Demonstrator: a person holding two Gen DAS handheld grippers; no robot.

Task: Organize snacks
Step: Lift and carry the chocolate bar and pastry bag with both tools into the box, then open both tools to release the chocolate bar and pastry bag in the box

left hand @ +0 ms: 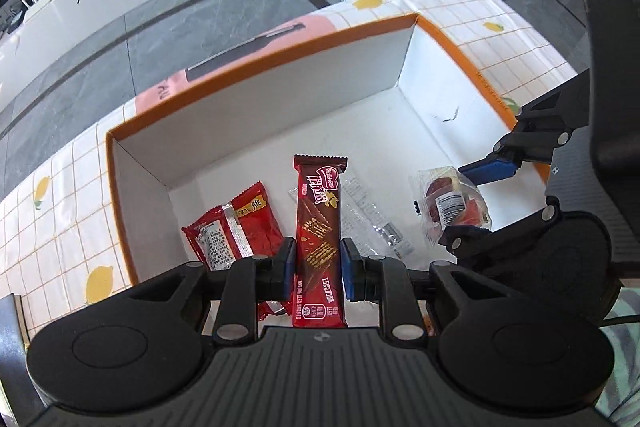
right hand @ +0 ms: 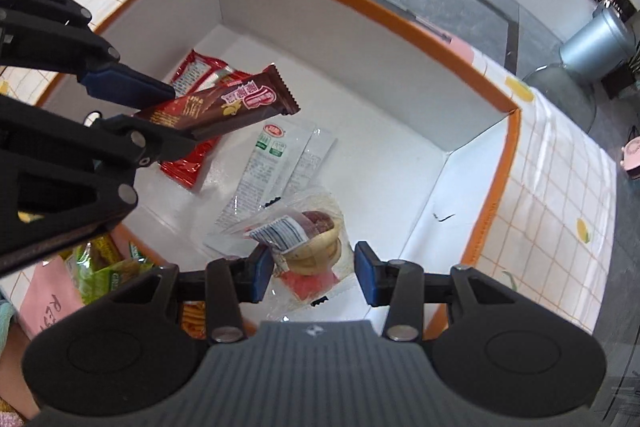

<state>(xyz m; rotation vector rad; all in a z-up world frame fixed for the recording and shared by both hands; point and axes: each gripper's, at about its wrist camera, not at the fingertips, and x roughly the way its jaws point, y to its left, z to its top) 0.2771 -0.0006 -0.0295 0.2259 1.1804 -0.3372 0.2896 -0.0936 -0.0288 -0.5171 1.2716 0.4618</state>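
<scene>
Overhead, the left gripper [left hand: 318, 261] clenches a brown chocolate wafer bar [left hand: 319, 227] between its blue fingers [left hand: 349, 267], holding it above the white floor of an orange-rimmed box [left hand: 280, 45]. A red snack packet [left hand: 236, 227] lies just left of the bar. To the right, the right gripper [right hand: 312, 277] is spread wide, its fingers on either side of a clear-wrapped pastry [right hand: 308, 239] lying on flat white sachets [right hand: 276, 163]. The box's far half is bare, with tall white walls all around.
</scene>
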